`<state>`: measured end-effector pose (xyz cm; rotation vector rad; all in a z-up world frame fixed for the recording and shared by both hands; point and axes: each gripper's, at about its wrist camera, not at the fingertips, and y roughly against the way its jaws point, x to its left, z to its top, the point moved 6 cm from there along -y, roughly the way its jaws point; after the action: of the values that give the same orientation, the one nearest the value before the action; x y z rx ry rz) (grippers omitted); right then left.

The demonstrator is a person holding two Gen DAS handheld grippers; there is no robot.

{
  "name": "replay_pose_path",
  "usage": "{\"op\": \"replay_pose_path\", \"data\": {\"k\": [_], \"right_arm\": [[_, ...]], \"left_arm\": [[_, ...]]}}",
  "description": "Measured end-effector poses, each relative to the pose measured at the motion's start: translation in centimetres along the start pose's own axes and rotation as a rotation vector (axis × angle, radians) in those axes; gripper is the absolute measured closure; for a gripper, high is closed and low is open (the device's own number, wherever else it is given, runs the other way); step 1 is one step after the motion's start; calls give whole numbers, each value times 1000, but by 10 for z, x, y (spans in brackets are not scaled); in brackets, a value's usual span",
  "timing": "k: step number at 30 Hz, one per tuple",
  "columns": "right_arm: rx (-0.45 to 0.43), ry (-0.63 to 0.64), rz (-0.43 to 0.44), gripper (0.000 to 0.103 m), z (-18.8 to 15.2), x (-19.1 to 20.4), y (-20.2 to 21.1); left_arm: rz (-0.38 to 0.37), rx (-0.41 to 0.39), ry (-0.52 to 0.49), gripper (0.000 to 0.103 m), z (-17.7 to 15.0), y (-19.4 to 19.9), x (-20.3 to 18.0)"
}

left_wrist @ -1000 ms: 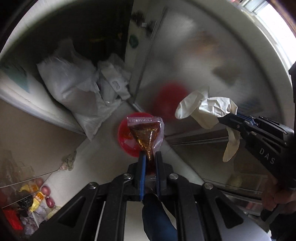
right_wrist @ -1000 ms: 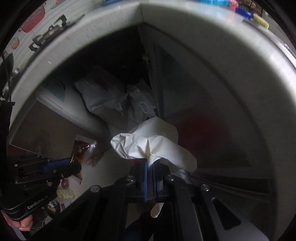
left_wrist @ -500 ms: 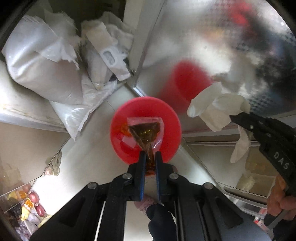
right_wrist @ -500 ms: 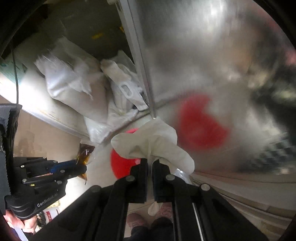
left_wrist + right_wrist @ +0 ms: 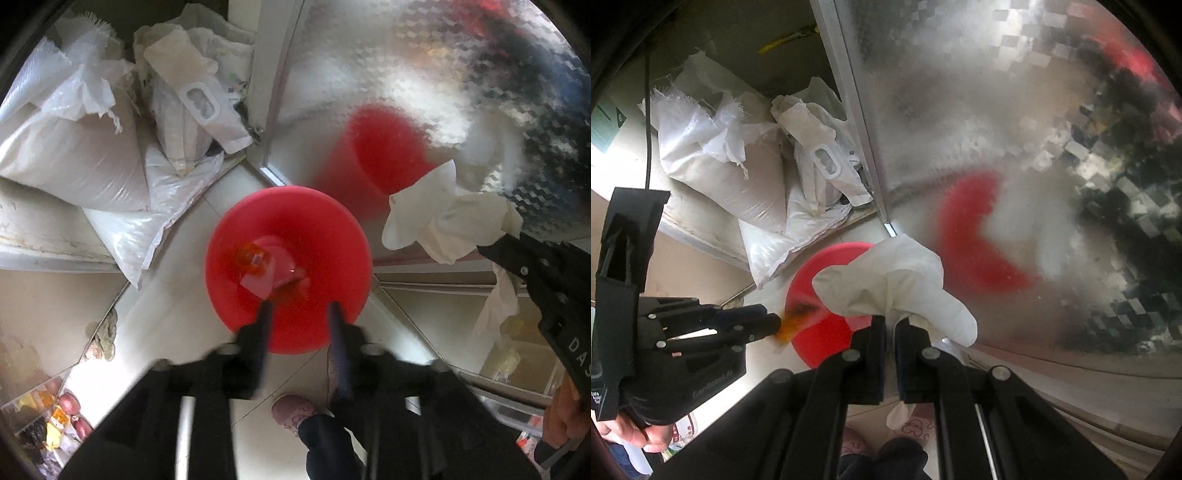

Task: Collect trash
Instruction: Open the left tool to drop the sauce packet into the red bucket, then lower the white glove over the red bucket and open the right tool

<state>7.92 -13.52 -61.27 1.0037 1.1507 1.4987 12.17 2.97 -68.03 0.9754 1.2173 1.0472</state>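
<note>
Sauce packet (image 5: 258,264) dropped into red bin (image 5: 332,236), left tool (image 5: 301,308) opening

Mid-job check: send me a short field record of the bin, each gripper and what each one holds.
bin: red round bin on the tiled floor, open, directly below the left gripper
left gripper: pointing down over the bin, jaws opening, nothing between the fingers
sauce packet: blurred, inside the bin's mouth, free of the fingers
right gripper: shut on the white glove
glove position: beside and above the bin rim, not yet inside
surroundings: white sacks left of the bin, shiny metal panel behind it
</note>
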Motion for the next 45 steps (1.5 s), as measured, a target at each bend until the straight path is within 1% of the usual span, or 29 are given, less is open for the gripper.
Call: {"op": "replay_pose_path", "data": {"k": [2, 3, 9, 13, 15, 16, 17, 20, 22, 24, 25, 26, 27, 29, 32, 36, 37, 38, 39, 40, 41, 43, 45], "right_arm": [[1, 0, 0, 99, 1, 0, 3], [4, -1, 0, 99, 1, 0, 4], [17, 9, -6, 99, 2, 6, 21], [35, 26, 11, 99, 2, 18, 29], [43, 37, 19, 99, 2, 25, 30], [53, 41, 24, 99, 1, 29, 27], [63, 39, 30, 99, 1, 31, 22], [88, 37, 44, 99, -2, 39, 8], [94, 47, 42, 99, -3, 43, -3], [107, 58, 44, 99, -6, 48, -12], [113, 62, 47, 99, -7, 50, -18], [115, 64, 51, 99, -8, 51, -22], [116, 68, 52, 99, -9, 53, -26], [122, 88, 51, 99, -11, 57, -36], [142, 94, 50, 99, -16, 57, -55], [153, 117, 39, 99, -18, 57, -74], [150, 123, 24, 94, -18, 57, -77], [149, 127, 17, 80, -19, 57, -79], [147, 129, 19, 69, -19, 57, -81], [146, 130, 19, 42, -19, 57, -81], [140, 129, 14, 28, -20, 56, -80], [128, 133, 6, 27, -19, 56, -74], [135, 134, 2, 27, -20, 56, -64]], "left_arm": [[22, -17, -15, 54, 2, 8, -1], [24, -21, -16, 52, 3, 11, 0], [24, -8, -30, 52, 5, 33, 3], [43, -38, 9, 52, -1, 50, 16], [39, -29, 20, 51, -7, 54, 21], [40, -27, 36, 44, -10, 55, 25], [47, -26, 56, 34, -14, 56, 31], [74, -34, 97, 24, -24, 56, 49], [90, -40, 121, 20, -30, 53, 62], [85, -40, 143, 17, -37, 50, 71], [84, -42, 151, 13, -39, 48, 75], [92, -44, 158, 6, -41, 47, 79], [110, -52, 163, 2, -44, 46, 83], [134, -68, 169, 0, -49, 44, 88], [104, -62, 181, 0, -54, 34, 94], [131, -57, 197, 0, -59, 23, 101], [134, -55, 202, 0, -59, 21, 101], [134, -52, 208, 0, -60, 20, 102], [134, -47, 216, 0, -60, 19, 102], [136, -43, 219, 0, -61, 19, 103], [140, -40, 219, 0, -62, 20, 102], [155, -43, 211, 0, -64, 28, 100], [169, -50, 204, 0, -65, 41, 98]]}}
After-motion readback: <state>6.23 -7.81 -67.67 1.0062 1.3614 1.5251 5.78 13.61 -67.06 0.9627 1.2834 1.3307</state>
